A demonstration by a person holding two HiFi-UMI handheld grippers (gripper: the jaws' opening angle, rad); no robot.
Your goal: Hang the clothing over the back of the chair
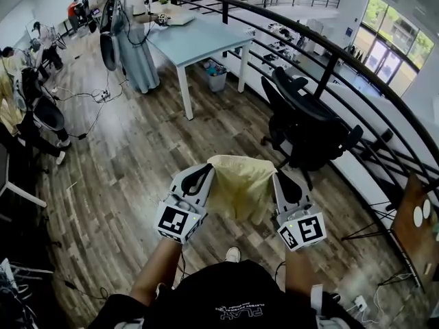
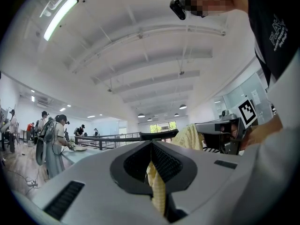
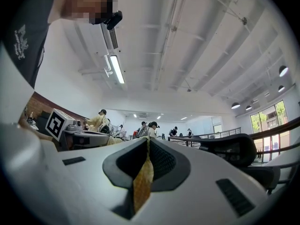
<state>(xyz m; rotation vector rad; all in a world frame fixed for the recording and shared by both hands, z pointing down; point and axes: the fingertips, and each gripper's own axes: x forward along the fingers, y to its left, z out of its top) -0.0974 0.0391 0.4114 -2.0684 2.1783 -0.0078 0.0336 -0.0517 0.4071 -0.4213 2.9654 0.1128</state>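
A pale yellow garment [image 1: 241,187] hangs stretched between my two grippers in the head view, held up in front of me. My left gripper [image 1: 207,169] is shut on its left top edge, and yellow cloth [image 2: 156,184] shows pinched between the jaws in the left gripper view. My right gripper [image 1: 276,175] is shut on the right top edge, with a strip of cloth [image 3: 142,179] caught between its jaws. The black office chair [image 1: 305,125] stands just beyond the garment, to the right, its backrest [image 3: 234,146] close ahead in the right gripper view.
A curved black railing [image 1: 329,60] runs behind the chair. A light blue table [image 1: 199,40] with white legs stands further back, with people [image 1: 134,33] working near it. Cables lie on the wooden floor [image 1: 123,177] at left. A wooden board [image 1: 415,225] stands at the right edge.
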